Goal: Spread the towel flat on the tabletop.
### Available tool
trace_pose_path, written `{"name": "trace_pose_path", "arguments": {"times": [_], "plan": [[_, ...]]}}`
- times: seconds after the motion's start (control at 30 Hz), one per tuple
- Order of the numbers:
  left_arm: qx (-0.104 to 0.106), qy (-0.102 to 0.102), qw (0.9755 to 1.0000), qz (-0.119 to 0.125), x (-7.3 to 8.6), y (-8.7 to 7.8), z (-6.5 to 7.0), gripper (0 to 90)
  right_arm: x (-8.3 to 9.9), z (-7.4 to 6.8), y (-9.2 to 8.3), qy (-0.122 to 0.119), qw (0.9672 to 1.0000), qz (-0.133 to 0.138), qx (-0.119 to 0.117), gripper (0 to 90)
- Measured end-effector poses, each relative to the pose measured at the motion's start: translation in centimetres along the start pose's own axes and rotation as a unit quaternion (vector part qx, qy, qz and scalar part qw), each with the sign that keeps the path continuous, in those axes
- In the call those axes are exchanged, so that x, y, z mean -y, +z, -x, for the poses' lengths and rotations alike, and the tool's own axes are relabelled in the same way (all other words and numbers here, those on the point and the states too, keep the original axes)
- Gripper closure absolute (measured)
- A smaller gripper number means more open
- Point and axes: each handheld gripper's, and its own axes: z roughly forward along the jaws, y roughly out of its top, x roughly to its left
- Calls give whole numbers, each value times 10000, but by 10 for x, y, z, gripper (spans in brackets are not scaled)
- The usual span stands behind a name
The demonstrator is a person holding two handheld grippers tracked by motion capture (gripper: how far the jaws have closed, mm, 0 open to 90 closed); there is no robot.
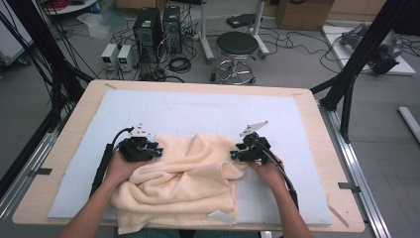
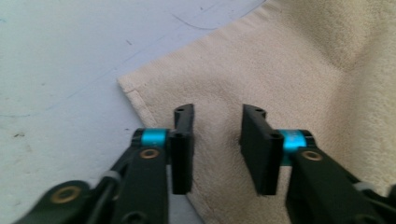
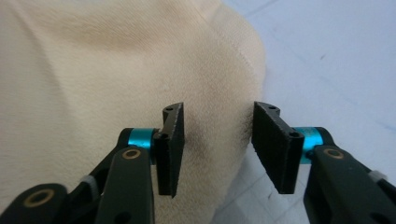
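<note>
A cream towel lies crumpled on the pale blue mat that covers the wooden bench. It sits in the near half of the bench, about in the middle between the left and right edges, and its lower part reaches the near edge of the mat. The cloth is bunched in several folds, with 1 thick fold running across its middle.

The left gripper is at the far left corner of the towel, and the right gripper is at the far right side of it. Each is held in 1 hand coming from the near edge.

In the left gripper view, the 2 black fingers stand apart with a narrow gap, just over the towel near its hemmed corner, and no cloth is pinched between them. In the right gripper view, the fingers also stand a little apart over a rounded fold of the towel at its edge, with the mat beside it; they hold nothing.
</note>
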Motion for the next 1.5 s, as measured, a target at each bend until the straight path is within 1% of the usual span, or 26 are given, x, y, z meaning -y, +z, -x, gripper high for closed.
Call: {"name": "trace_pose_path", "arguments": {"times": [0.03,0.07,0.1,0.17,0.23,0.27,0.3,0.33,0.37,0.4,0.43,0.5,0.53,0.6,0.63,0.67,0.7,0.8,0.83,0.87,0.9,1.13,1.23,1.37,1.47,1.5], "plan": [[-55,-31,10000,-45,-1,-2,-1,753,0,2,-1,31,9999,51,-94,741],[-68,-25,9999,-72,-1,-2,0,823,-1,2,-3,40,9999,73,-143,785],[-68,-25,9999,-72,-1,-2,0,835,-3,0,-5,-29,10000,59,30,808],[-211,41,9997,-84,-1,-4,3,848,-8,-7,-13,-234,9985,163,467,820],[-246,77,9996,-72,-2,-5,3,848,-14,-14,-24,-423,9944,378,887,804],[-323,21,9995,38,-2,-7,3,845,-15,-16,-30,-431,9919,535,1072,732],[-323,21,9995,38,-2,-7,3,823,-15,-16,-30,-431,9919,535,1072,732],[-378,-18,9992,88,-3,-9,3,766,-16,-14,-36,-224,9901,724,1184,643],[-391,-34,9992,91,-3,-10,2,766,-16,-14,-36,-224,9901,724,1184,643],[-341,-137,9992,161,-3,-12,0,684,-12,-8,-36,-94,9926,685,1000,600],[-341,-137,9992,161,-3,-12,0,645,-11,-5,-35,-10,9937,614,938,580],[-97,-299,9994,127,-2,-10,-2,590,-7,1,-29,39,9972,547,516,547],[-97,-299,9994,127,-2,-10,-2,577,-6,1,-25,31,9979,510,406,538],[-80,-215,9997,-130,1,-3,-1,550,-4,1,-16,-10,9992,351,197,506],[-80,-215,9997,-130,1,-3,-1,544,-4,1,-16,-10,9992,351,197,506],[-189,-116,9997,-87,0,-2,3,554,-2,1,-6,-46,9999,138,77,507],[-189,-116,9997,-87,0,-2,3,572,-2,1,-6,-46,9999,138,77,507],[-188,-66,9997,-108,0,-3,4,624,1,0,0,-153,9998,62,125,586],[-204,-75,9997,-90,0,-3,3,706,1,0,0,-127,9999,75,79,666],[-204,-75,9997,-90,0,-3,3,720,1,0,0,-127,9999,75,79,666],[-200,-97,9997,-90,0,-2,3,742,0,-1,0,-130,9999,73,15,726],[-95,-186,9997,-130,-1,-4,2,830,0,-1,0,-179,9997,67,-144,824],[-22,-282,9995,-123,-1,-5,0,839,-1,0,-1,-143,9997,43,-206,838],[85,-510,9987,-37,-2,-10,-6,844,-3,2,-8,-166,9994,192,-256,840],[112,-683,9976,46,-6,-13,-14,849,-13,6,-16,-188,9990,298,-256,843],[67,-822,9964,174,-14,-15,-22,851,-18,8,-18,-223,9991,269,-228,845]]}}
